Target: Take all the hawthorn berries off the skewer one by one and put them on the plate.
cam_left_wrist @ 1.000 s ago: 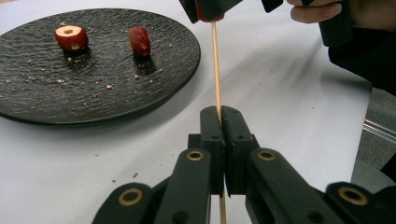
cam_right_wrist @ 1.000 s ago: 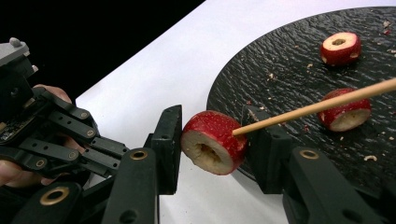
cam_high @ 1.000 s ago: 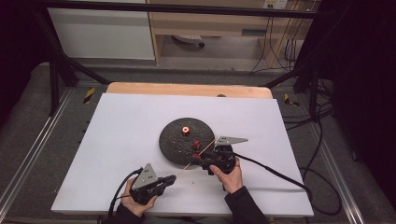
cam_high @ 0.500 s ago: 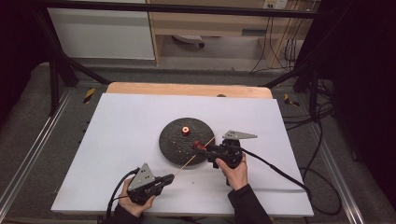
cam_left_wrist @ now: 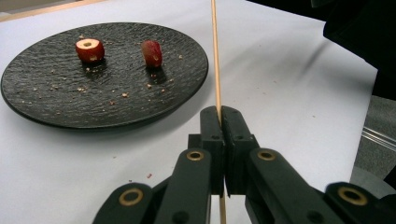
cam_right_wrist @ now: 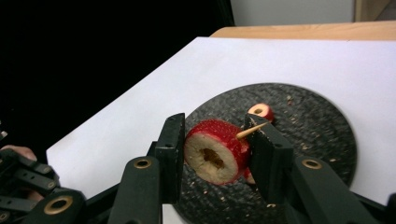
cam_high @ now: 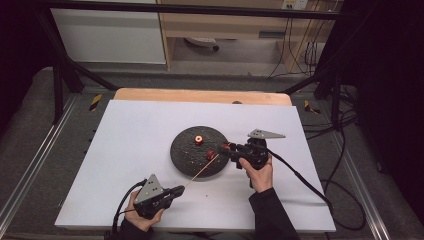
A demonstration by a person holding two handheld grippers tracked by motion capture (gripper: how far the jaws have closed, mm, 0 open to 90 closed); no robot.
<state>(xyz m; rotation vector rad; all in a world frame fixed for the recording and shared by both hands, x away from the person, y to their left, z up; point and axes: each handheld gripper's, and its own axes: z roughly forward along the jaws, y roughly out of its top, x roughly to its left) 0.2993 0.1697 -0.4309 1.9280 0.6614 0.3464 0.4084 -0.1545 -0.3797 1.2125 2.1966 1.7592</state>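
Observation:
A thin wooden skewer [cam_left_wrist: 216, 56] runs from my left gripper [cam_left_wrist: 220, 112], which is shut on its lower end, up toward the black plate [cam_left_wrist: 56, 107]. In the high view the left gripper [cam_high: 180, 189] rests near the table's front edge. My right gripper [cam_right_wrist: 215, 123] is shut on a red cored fruit slice [cam_right_wrist: 212, 151], held above the plate's right part [cam_high: 226, 148]. The skewer's pointed tip [cam_right_wrist: 252, 130] sticks out at the slice's right side, against the right jaw. Two more red pieces lie on the plate: a cored one [cam_high: 199, 139] and a smaller one [cam_high: 210, 155].
The plate [cam_high: 185, 155] sits mid-table on a white sheet [cam_high: 125, 150], with crumbs on it. A wooden table edge [cam_high: 200, 95] shows at the back. Metal frame rails and cables flank the table; a cable trails from each gripper.
My right gripper has moved right and upward with the fruit slice, from the plate's front edge to its right side. The left gripper and skewer base stayed put.

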